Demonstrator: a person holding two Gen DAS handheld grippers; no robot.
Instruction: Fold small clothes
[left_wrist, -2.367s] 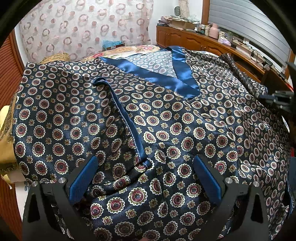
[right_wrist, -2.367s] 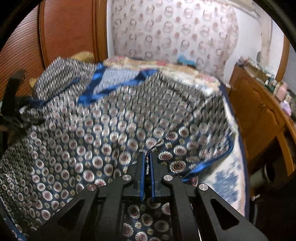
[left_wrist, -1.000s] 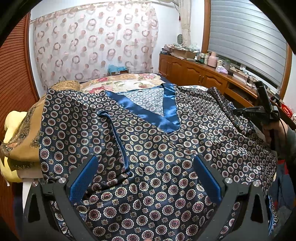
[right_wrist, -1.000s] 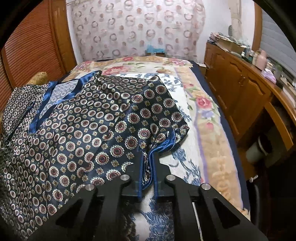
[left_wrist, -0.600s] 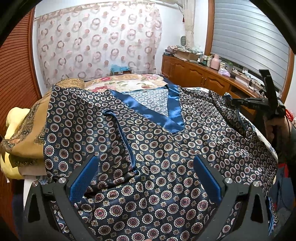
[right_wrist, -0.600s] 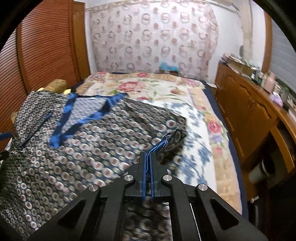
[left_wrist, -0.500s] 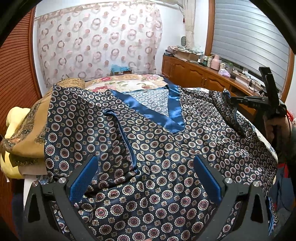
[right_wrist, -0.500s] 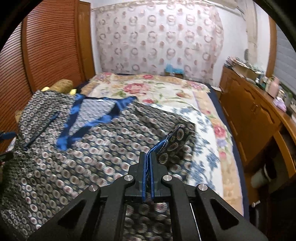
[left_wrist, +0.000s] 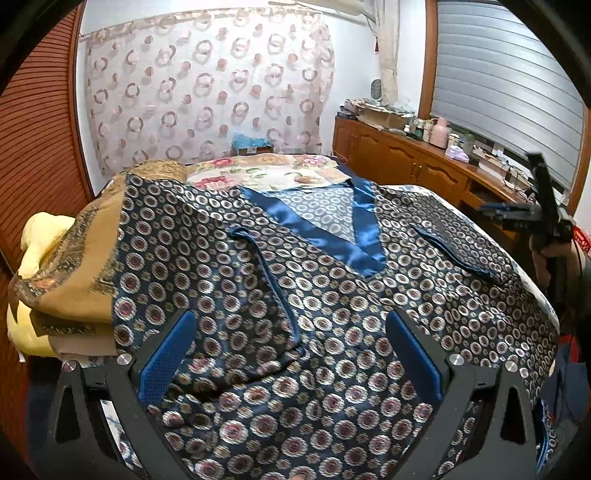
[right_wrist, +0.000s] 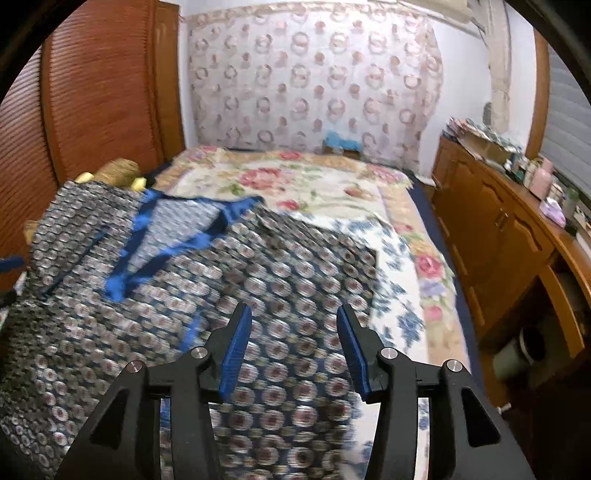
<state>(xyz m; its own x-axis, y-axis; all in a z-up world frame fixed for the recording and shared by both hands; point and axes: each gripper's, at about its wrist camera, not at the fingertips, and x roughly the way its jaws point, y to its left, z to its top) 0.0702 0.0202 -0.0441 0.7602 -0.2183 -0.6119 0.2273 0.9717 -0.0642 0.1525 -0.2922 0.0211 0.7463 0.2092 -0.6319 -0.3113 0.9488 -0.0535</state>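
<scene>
A dark blue patterned satin top (left_wrist: 332, 306) with a shiny blue V-neck band (left_wrist: 362, 236) lies spread on the bed. Both sleeves lie folded in over the body; the left one ends at a blue-trimmed cuff (left_wrist: 291, 332), the right one (left_wrist: 454, 254) lies flat near the right edge. My left gripper (left_wrist: 291, 362) is open and empty just above the lower part of the top. My right gripper (right_wrist: 293, 347) is open and empty above the top's right side (right_wrist: 280, 280); it also shows at the right of the left wrist view (left_wrist: 532, 218).
The bed has a floral cover (right_wrist: 317, 184). A stack of folded yellow and gold fabrics (left_wrist: 55, 280) sits at the left of the top. A wooden cabinet (right_wrist: 491, 236) with clutter runs along the right. A slatted wooden wardrobe (right_wrist: 85, 96) stands at the left.
My right gripper carried the right sleeve inward over the body, then opened and let it go. The sleeve now lies flat on the top. My left gripper stayed open.
</scene>
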